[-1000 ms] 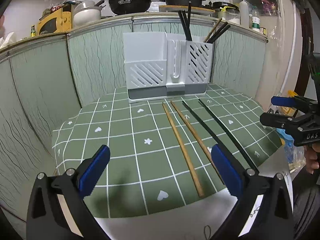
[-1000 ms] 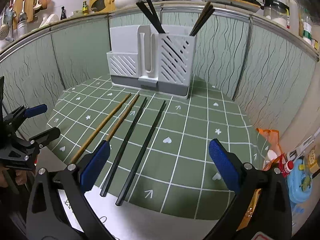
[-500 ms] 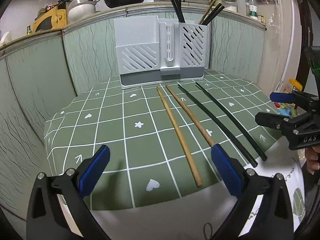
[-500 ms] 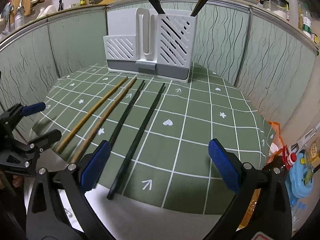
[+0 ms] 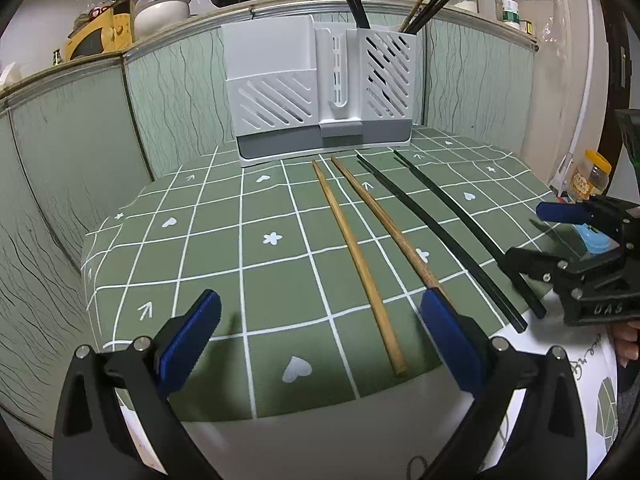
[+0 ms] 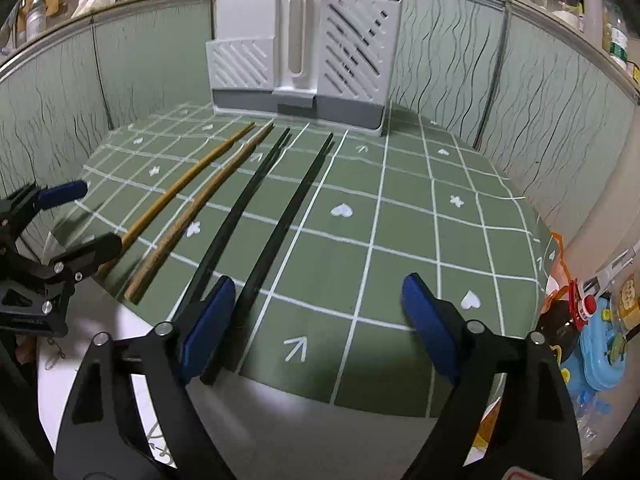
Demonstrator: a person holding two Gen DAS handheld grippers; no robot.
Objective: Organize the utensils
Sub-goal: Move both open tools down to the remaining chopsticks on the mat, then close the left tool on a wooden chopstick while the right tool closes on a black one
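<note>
Four chopsticks are laid side by side on the green checked cloth, in front of the white utensil holder: two wooden chopsticks to the left, two black chopsticks to the right. The left gripper is held wide open above one wooden stick's near end, nothing gripped. The right gripper is closing, with one black stick's near end between its jaws, apparently untouched by the pads. More chopsticks are stood in the holder's right compartment.

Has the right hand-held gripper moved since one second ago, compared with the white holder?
Yes. The right hand-held gripper has sunk toward the black chopsticks; the white holder now sits higher in its view.
</note>
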